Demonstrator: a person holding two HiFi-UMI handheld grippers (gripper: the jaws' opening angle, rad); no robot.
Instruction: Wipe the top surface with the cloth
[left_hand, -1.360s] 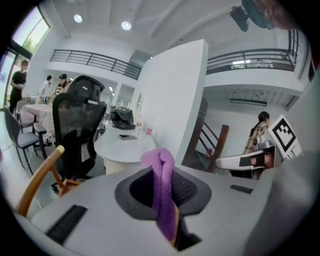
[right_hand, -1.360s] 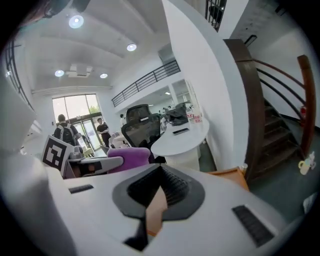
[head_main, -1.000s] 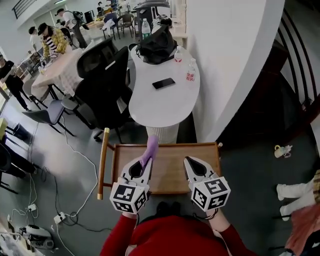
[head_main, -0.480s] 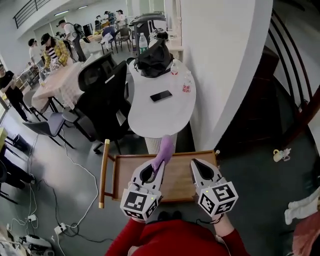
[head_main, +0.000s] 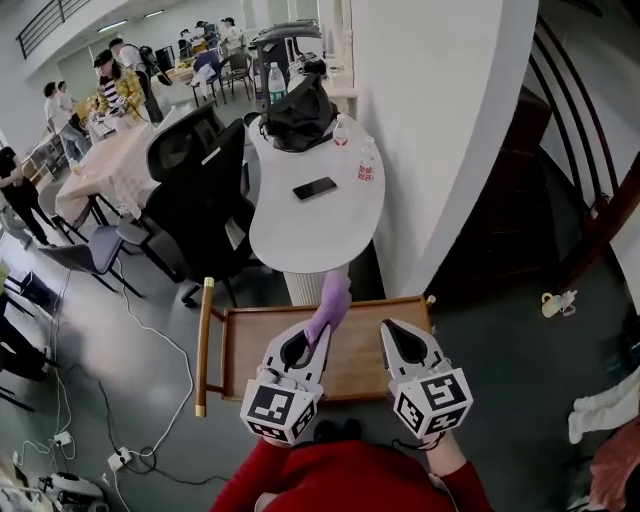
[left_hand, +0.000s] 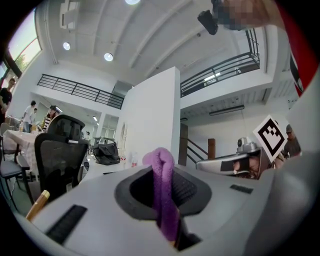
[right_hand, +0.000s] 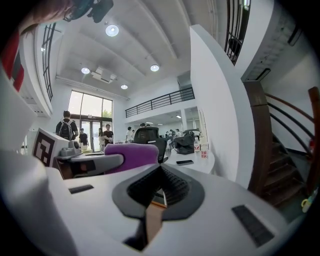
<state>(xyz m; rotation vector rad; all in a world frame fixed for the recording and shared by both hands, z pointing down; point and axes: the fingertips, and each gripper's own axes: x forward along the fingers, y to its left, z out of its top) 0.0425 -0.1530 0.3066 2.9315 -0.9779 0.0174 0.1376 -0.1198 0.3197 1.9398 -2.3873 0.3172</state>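
The left gripper (head_main: 318, 330) is closed tight on a purple cloth (head_main: 333, 297) over the brown wooden tray (head_main: 240, 352) beneath it, while beside it the right gripper (head_main: 391, 331), jaws nearly together, holds nothing.

purple cloth (head_main: 331, 300), brown cart (head_main: 250, 352) — white table (head_main: 318, 222)

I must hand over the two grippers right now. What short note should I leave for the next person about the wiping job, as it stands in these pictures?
Left gripper: shut on the purple cloth, which sticks out forward past the jaws.
Right gripper: jaws together, nothing between them.
Both are side by side above the wooden tray top; the cloth's end is over its far rim.
Done: the cloth is in the gripper. Whether any wiping is done cannot be told.
Left: lower the cloth onto the top and wipe across it.
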